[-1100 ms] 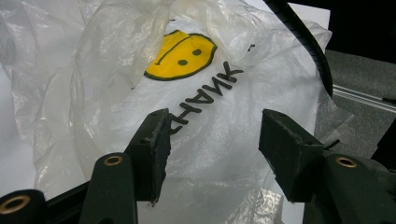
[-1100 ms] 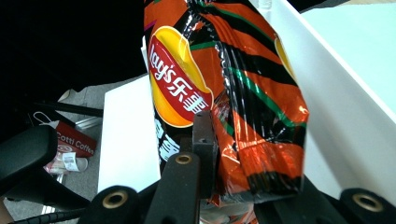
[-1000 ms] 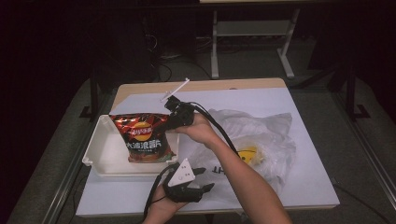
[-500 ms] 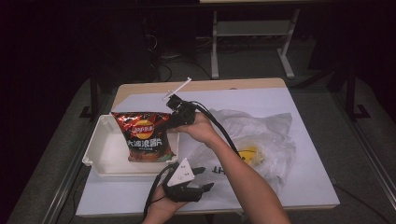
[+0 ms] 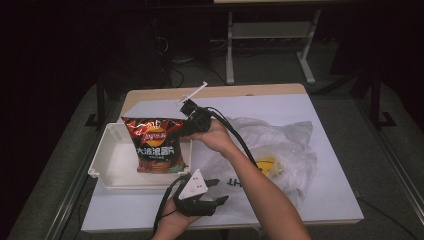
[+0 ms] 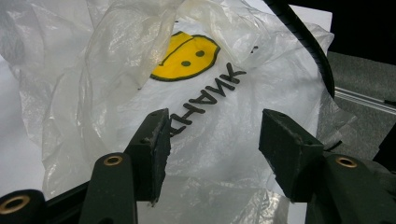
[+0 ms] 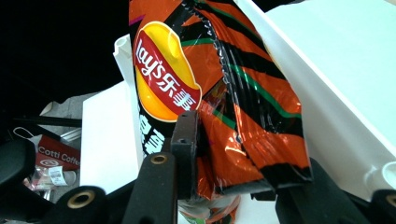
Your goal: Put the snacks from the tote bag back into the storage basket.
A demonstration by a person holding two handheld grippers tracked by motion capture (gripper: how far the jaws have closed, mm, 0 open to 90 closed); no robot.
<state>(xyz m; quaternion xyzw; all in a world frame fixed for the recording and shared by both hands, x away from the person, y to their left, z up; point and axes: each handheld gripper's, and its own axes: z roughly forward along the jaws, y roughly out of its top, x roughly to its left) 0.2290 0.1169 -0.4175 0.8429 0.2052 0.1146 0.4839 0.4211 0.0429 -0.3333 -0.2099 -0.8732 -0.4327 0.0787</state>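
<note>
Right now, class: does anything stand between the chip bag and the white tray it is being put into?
Nothing visible does. The chip bag already stands in the white tray, and the right gripper, whose jaws have just been opening, has the bag's corner between them.

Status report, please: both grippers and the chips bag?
Right gripper fingers just opening, chips bag between them, in white tray. Left gripper open over plastic bag. Nothing blocking.

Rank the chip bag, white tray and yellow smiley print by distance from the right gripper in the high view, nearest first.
From the right gripper:
1. Chip bag, between its jaws, standing in the tray.
2. White tray, below, left.
3. Yellow smiley print, on the plastic bag, right.
</note>
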